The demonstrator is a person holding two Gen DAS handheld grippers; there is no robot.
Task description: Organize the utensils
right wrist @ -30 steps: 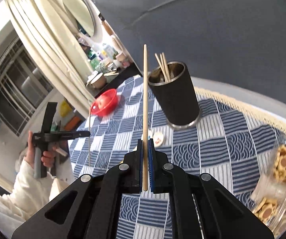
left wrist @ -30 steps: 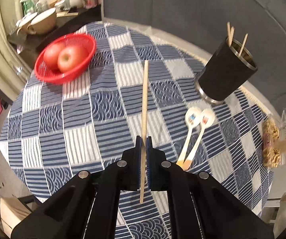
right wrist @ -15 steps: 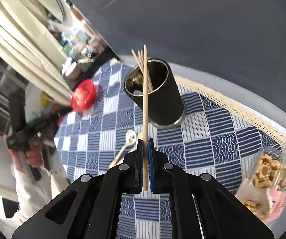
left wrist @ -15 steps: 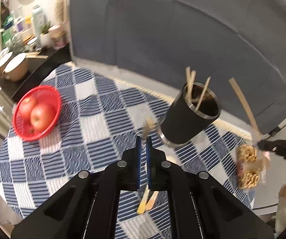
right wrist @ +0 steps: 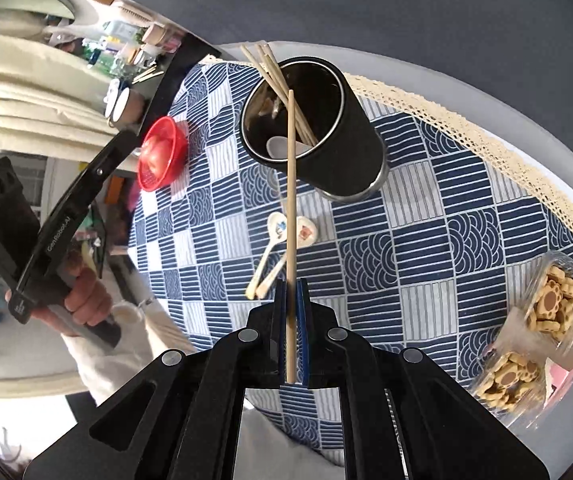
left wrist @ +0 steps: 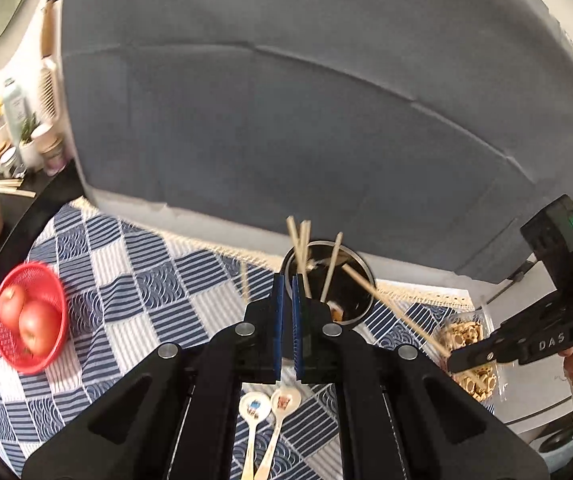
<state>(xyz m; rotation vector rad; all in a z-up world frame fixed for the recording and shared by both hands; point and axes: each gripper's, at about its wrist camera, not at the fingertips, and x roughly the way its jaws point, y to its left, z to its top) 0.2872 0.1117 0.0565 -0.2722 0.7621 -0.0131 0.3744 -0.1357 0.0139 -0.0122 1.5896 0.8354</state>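
Both grippers are clamped shut, each apparently on one wooden chopstick. Right gripper [right wrist: 291, 292] pinches its chopstick [right wrist: 292, 200] low on the shaft, and the stick runs straight up the right wrist view, its tip overlapping the mouth of the black cup [right wrist: 326, 128] without being clearly inside it. Left gripper [left wrist: 286, 284] has its jaws pressed together; a blurred sliver of wood [left wrist: 245, 282] shows just left of its fingers, so I judge it holds a stick too, though the grip itself is hidden. From the left wrist view the right-hand chopstick [left wrist: 390, 308] slants up toward the rim of the cup [left wrist: 350, 300].

That cup stands on the blue checked tablecloth [right wrist: 466, 208] and already holds several chopsticks [right wrist: 278, 76] and a white spoon [right wrist: 280, 146]. Two ceramic spoons [right wrist: 286, 240] lie side by side on the cloth just in front of it, not yet put away.

So the step in hand looks like dropping the chopsticks into the cup. Next, each tip has to pass over the rim, clear of the sticks leaning there, before the jaws let go; the two hands converge on one opening, so one should probably go first.

A red basket of apples [left wrist: 26, 320] sits at the far left, a tub of biscuits [right wrist: 550, 312] at the right edge.
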